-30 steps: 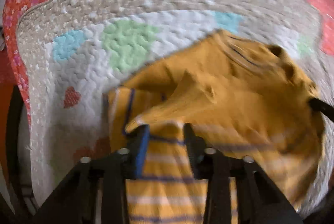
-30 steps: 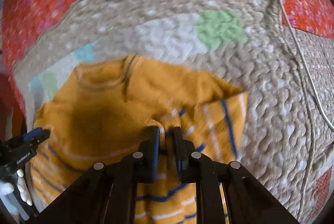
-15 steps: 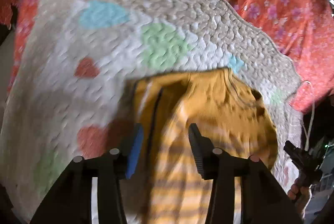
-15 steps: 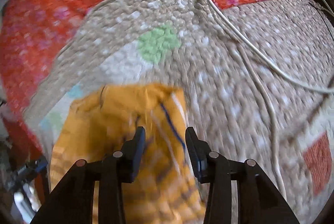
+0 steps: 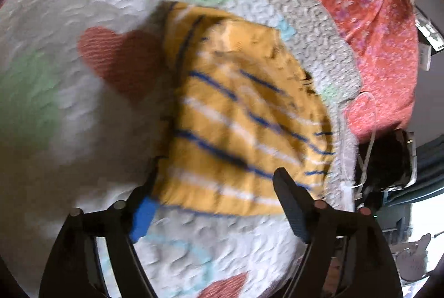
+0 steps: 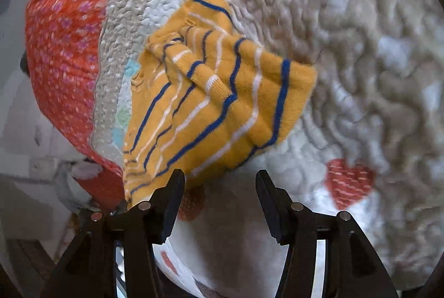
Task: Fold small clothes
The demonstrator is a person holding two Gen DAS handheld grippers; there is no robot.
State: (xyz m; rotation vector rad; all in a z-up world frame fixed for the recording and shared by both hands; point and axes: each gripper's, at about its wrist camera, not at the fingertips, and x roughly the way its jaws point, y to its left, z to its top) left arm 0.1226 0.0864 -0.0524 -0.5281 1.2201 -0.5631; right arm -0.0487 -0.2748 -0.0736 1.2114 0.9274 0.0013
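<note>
A small mustard-yellow knit top [image 5: 244,115] with blue and white stripes lies folded in a flat bundle on the quilted mat [image 5: 83,115]. It also shows in the right wrist view [image 6: 222,98], with a folded flap on its upper side. My left gripper [image 5: 213,195] is open and empty, its fingers straddling the near edge of the top just above it. My right gripper [image 6: 219,187] is open and empty, just off the near edge of the top.
The quilted mat [image 6: 360,48] has heart and pastel patches and lies on a red floral bedspread [image 5: 374,20]. A white cable [image 5: 366,137] and a dark object [image 5: 388,159] sit at the mat's right edge. The bed edge drops off at left in the right wrist view.
Both grippers were shut on the top a second ago, then opened and let it go. Both have pulled back and swung round; the top now lies folded.
</note>
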